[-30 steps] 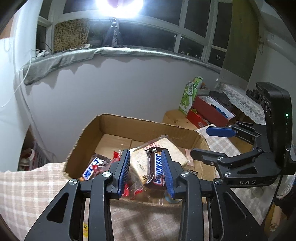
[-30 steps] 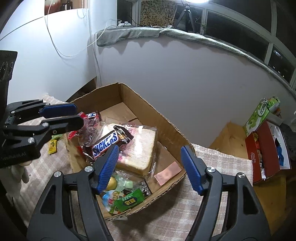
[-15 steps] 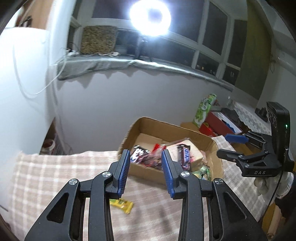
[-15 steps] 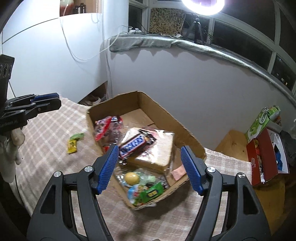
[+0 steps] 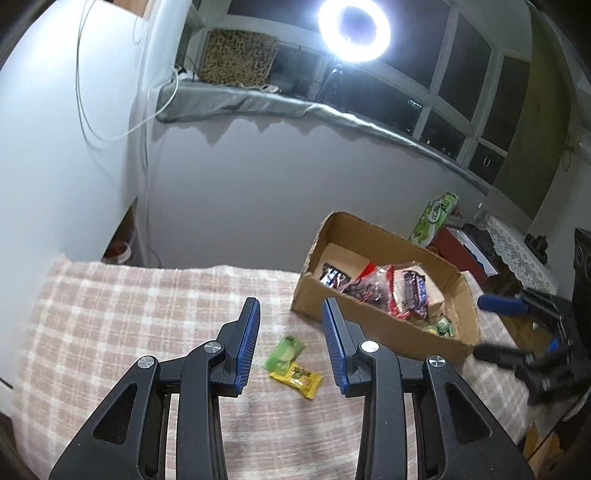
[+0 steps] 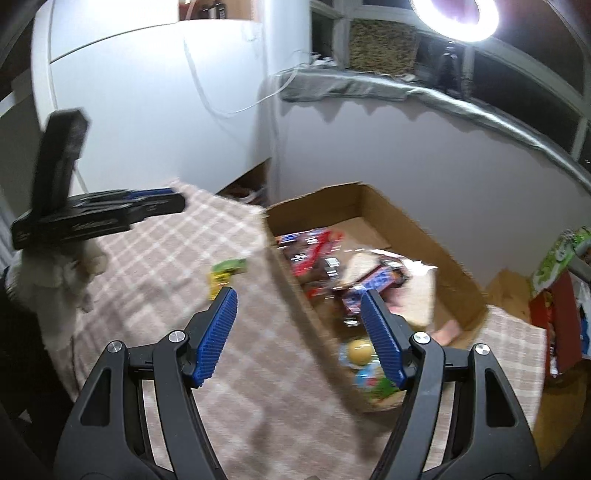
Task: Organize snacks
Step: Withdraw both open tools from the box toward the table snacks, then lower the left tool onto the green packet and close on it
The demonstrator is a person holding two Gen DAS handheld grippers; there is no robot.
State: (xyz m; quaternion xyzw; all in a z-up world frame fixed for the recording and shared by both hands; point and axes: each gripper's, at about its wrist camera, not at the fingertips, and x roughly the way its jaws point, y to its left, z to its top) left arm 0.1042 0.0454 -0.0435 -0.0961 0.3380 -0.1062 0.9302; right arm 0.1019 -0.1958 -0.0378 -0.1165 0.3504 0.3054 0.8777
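Note:
A cardboard box [image 5: 373, 325] [image 6: 436, 236] on the checked cloth holds Snickers bars [image 5: 415, 291], a bagged sandwich [image 6: 421, 291] and small sweets. A green packet [image 5: 284, 352] [image 6: 231, 265] and a yellow packet [image 5: 297, 380] [image 6: 216, 290] lie on the cloth left of the box. My left gripper [image 5: 290, 345] is open and empty, held above the two packets. My right gripper [image 6: 299, 332] is open and empty over the box's near left wall.
The checked cloth [image 5: 110, 314] covers the table, which ends at a grey wall. A red box [image 5: 461, 251] and a green carton [image 5: 436, 218] stand on a lower wooden surface to the right. A ring light [image 5: 354, 29] shines above the window ledge.
My left gripper has pulled back and left from the box, now over the loose packets. My right gripper has also drawn back and swung left; its view is blurred.

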